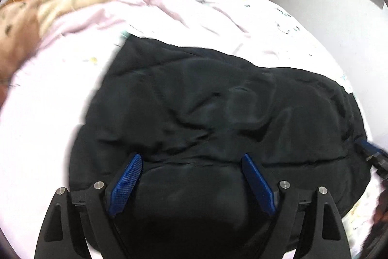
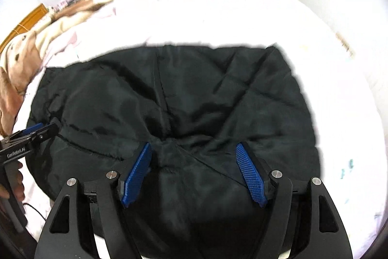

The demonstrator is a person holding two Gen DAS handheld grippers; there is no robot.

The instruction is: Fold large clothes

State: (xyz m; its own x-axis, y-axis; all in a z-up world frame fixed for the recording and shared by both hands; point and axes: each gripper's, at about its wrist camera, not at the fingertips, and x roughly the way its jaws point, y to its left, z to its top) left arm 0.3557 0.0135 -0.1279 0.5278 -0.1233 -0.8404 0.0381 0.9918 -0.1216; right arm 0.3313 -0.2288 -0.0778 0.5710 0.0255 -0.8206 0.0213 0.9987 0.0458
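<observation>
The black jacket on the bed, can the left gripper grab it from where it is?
Probably yes. The left gripper is open right over the black jacket, with nothing between them on the bed.

My two cameras sit just behind each tool and look steeply down, very near the black jacket [image 1: 218, 113] on the bed [image 1: 48, 125]. Both views share this jacket and the far wall; each one catches the other tool at its edge.
</observation>
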